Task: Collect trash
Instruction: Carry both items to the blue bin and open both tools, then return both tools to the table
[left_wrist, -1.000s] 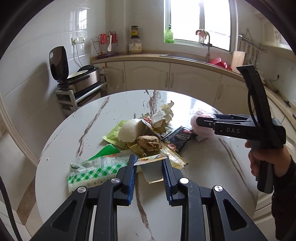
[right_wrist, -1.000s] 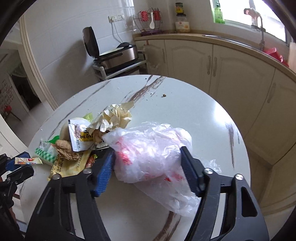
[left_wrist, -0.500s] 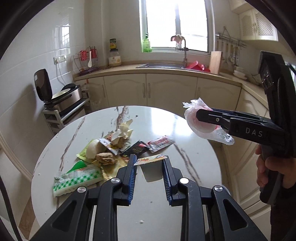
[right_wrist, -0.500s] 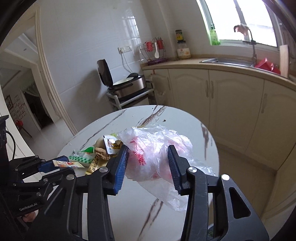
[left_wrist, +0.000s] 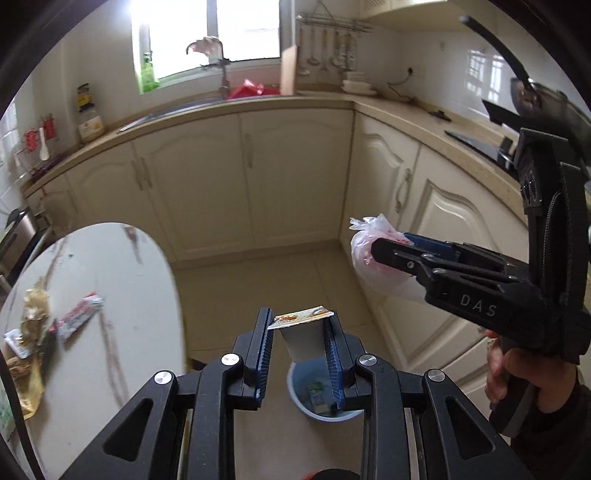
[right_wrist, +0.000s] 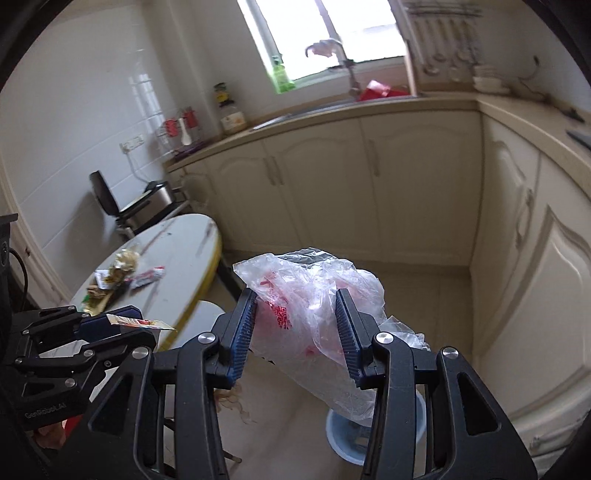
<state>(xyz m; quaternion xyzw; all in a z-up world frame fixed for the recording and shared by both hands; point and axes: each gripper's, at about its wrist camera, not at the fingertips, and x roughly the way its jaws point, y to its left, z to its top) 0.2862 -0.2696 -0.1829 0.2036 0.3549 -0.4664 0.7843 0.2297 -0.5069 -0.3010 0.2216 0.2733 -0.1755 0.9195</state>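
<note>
Left wrist view: the left gripper (left_wrist: 300, 325) is clenched on a small white packet (left_wrist: 303, 332) with a printed foil lid; both blue pads (left_wrist: 264, 347) press its sides. The packet hangs above a light blue bin (left_wrist: 295, 384) that stands on the tiled floor. Some green-and-white packaging (left_wrist: 318, 397) lies inside the bin.

The right gripper (left_wrist: 380, 247) enters from the right edge of this view, carried by a hand (left_wrist: 517, 373) in a dark sleeve. It grasps a crumpled clear plastic bag (left_wrist: 364, 262) with red print.

Right wrist view: the right gripper (right_wrist: 295, 325) has the plastic bag (right_wrist: 310, 291) squeezed between its blue pads (right_wrist: 243, 332); the jaws have just been closing on it. The bag's loose end trails down toward the bin (right_wrist: 340, 432), whose rim shows below the jaws. The left gripper (right_wrist: 129, 326) sits at the left edge of this view with the packet (right_wrist: 138, 322) in its tips.

A round marble table (left_wrist: 122, 295) lies to the left. Remaining wrappers (left_wrist: 77, 319) are gathered near its far left edge, including a red-and-white sachet and crumpled yellowish paper (left_wrist: 35, 306). Cream cabinets (left_wrist: 258, 177) run behind, beneath the counter (left_wrist: 236, 105).
</note>
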